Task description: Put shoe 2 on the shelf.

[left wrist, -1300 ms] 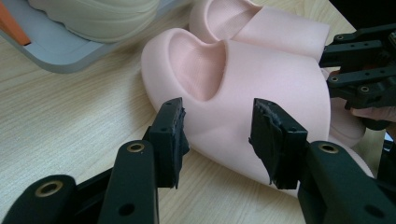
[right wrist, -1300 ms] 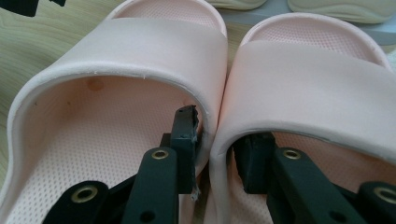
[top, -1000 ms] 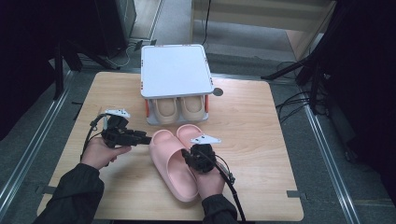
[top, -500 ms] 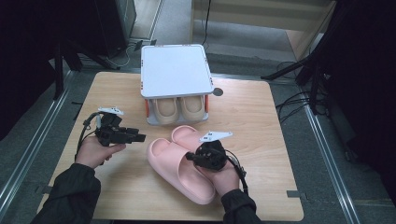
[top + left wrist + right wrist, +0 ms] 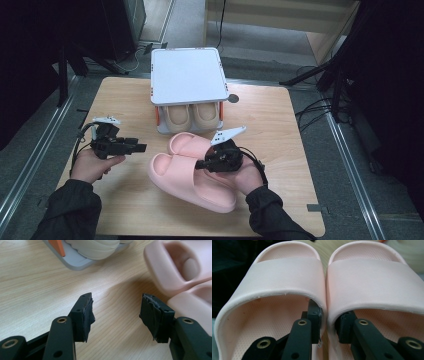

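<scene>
Pink slippers [image 5: 322,290] are pinched together by the right hand-held gripper [image 5: 328,325], one jaw inside each inner wall. Beyond it stands the shoe rack [image 5: 186,75]. The left hand-held gripper [image 5: 116,312], jaws just opened and empty, hovers over the tabletop [image 5: 37,285]. Next, I judge, carry the pair to the rack.

Half hidden under the white rack [image 5: 186,75]: 2 beige slippers [image 5: 192,114]. Covered by the right tool [image 5: 209,164]: inner walls of the pink slippers [image 5: 187,175].

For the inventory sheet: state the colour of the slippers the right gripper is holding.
Pale pink, both slippers; the right gripper view shows it best, with the right gripper clamping their inner walls together.
</scene>
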Motion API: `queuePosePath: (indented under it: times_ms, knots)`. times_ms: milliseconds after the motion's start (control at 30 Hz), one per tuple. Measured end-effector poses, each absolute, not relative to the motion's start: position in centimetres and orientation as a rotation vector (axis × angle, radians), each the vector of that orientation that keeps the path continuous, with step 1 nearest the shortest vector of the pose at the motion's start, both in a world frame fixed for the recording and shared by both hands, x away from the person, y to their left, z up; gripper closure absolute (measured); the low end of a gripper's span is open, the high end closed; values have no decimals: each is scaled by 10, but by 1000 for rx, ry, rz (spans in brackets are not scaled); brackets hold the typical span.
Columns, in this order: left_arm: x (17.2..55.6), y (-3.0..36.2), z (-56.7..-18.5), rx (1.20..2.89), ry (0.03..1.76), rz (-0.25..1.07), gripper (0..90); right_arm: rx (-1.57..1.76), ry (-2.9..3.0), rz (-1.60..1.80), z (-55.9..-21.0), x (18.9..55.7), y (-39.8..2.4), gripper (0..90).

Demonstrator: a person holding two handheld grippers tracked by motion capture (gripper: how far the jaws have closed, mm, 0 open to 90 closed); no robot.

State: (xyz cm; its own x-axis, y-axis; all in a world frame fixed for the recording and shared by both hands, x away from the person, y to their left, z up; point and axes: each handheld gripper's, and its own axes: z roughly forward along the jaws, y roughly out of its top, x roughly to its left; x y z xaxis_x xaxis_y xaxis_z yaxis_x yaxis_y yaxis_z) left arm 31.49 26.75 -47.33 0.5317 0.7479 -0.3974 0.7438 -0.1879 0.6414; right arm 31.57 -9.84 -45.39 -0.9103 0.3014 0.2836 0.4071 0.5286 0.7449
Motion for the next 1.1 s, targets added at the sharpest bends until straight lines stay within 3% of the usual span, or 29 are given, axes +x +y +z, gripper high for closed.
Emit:
queuePosePath:
  times_ms: [567,1100]
  knots:
    - [292,283,-476,1913,1274,17,429,-386,-2619,-1334,-392,340,-77,768]
    - [288,282,-477,1894,1264,6,428,-720,-2692,-1388,-323,392,-55,769]
